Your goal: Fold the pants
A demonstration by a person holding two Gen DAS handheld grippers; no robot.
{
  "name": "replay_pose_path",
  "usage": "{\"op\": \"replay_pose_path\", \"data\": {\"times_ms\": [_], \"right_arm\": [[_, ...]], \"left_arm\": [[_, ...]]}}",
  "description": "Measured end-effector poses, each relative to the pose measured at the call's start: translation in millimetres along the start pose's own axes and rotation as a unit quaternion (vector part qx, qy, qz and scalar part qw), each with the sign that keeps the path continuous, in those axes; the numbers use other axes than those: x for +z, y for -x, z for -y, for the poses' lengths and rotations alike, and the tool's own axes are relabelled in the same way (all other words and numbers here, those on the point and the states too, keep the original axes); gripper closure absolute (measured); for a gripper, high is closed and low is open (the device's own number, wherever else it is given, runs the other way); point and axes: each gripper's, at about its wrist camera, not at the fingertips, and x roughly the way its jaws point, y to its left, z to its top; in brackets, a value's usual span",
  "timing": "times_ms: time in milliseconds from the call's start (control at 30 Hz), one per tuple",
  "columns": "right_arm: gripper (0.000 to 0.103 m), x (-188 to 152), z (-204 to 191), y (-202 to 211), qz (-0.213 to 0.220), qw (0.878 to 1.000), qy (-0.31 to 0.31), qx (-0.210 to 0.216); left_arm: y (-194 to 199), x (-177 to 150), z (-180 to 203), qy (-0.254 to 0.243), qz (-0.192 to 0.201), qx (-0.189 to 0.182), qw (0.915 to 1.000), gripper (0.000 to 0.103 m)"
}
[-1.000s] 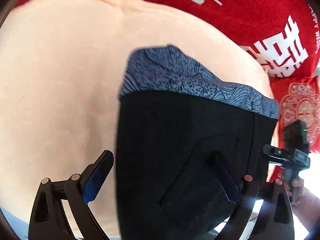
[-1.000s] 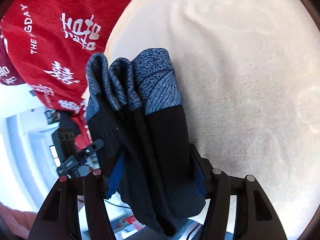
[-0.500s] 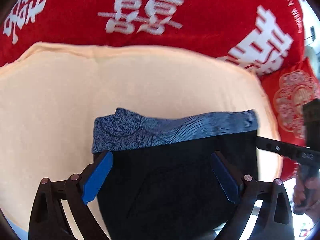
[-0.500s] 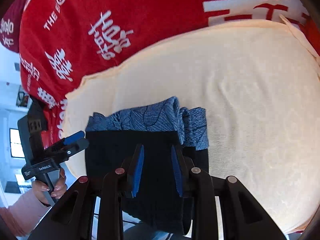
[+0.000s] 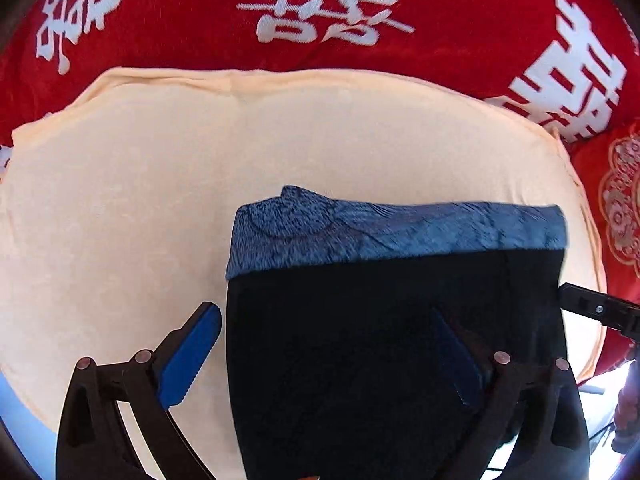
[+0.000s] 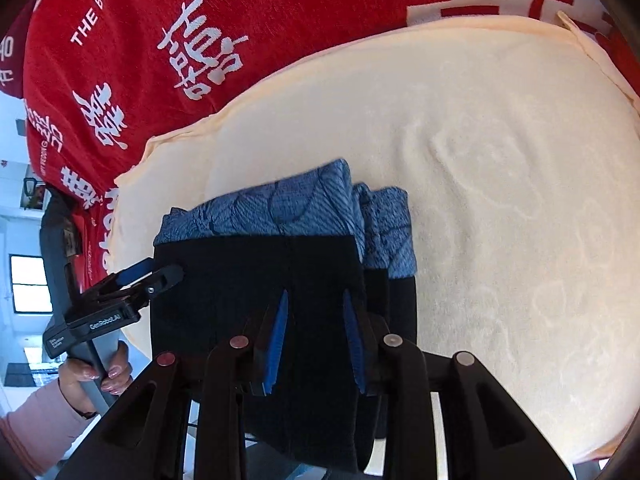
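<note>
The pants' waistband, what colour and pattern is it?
The waistband is blue with a dark speckled, line-drawn print; the pants below are black. Right wrist view shows it best.

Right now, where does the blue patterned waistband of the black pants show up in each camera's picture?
Left wrist view: the blue patterned waistband runs across centre-right, above the black cloth.
Right wrist view: it sits centre-left, its folded layers stacked at its right end.
Shared landmark: the cream towel under the pants.

Both wrist views look forward and down, at close range. Shared field: the folded pants (image 5: pixel 392 320) (image 6: pixel 264 280) on the cream cloth (image 5: pixel 120 200) (image 6: pixel 500 160); each view catches the opposite tool.
</note>
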Motion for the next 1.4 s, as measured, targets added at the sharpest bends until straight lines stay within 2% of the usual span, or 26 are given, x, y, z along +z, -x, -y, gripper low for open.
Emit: {"op": "replay_pose_path", "data": {"times_ms": [33,100,167,233,333,400,567,767,933,1100,1400], "right_arm": [[0.057,-6,0,4,0.0,1.0,-0.005,-0.007],[0.048,-16,0,7,-0.003,1.0,-0.013,-0.015],[0.047,-30,-1,12,-0.005,1.0,-0.019,-0.021],[0.035,-44,-3,15,-0.01,0.999,-0.021,-0.036],[0.021,-66,-11,22,-0.011,0.997,-0.025,-0.067],[0.02,-76,-17,28,-0.002,0.996,-0.028,-0.09],[0.001,-101,-38,45,0.028,0.99,-0.034,-0.133],[0.0,-120,-60,59,0.018,0.989,-0.049,-0.135],[0.0,-133,-78,74,0.021,0.988,-0.06,-0.139],[0.0,-143,-97,88,0.026,0.987,-0.064,-0.147],[0.0,-151,-138,112,0.038,0.986,-0.039,-0.157]], "left_arm": [[6,-4,0,-0.001,0.003,-0.001,1.0,0.001],[16,-11,-1,0.001,0.004,-0.005,1.0,0.001],[27,-20,0,0.003,0.005,-0.008,1.0,0.001],[36,-27,2,0.003,0.006,-0.006,1.0,0.001],[42,-38,9,-0.015,-0.001,0.049,0.9987,0.001],[47,-48,15,-0.036,-0.003,0.083,0.9959,0.001],[67,-71,19,-0.038,-0.013,0.078,0.9962,0.001],[94,-90,22,-0.04,-0.026,0.081,0.9956,0.001],[120,-100,28,-0.06,-0.015,0.086,0.9944,0.001],[144,-109,24,-0.059,-0.011,0.074,0.9955,0.001],[175,-119,23,-0.071,-0.002,0.064,0.9954,0.001]]}}
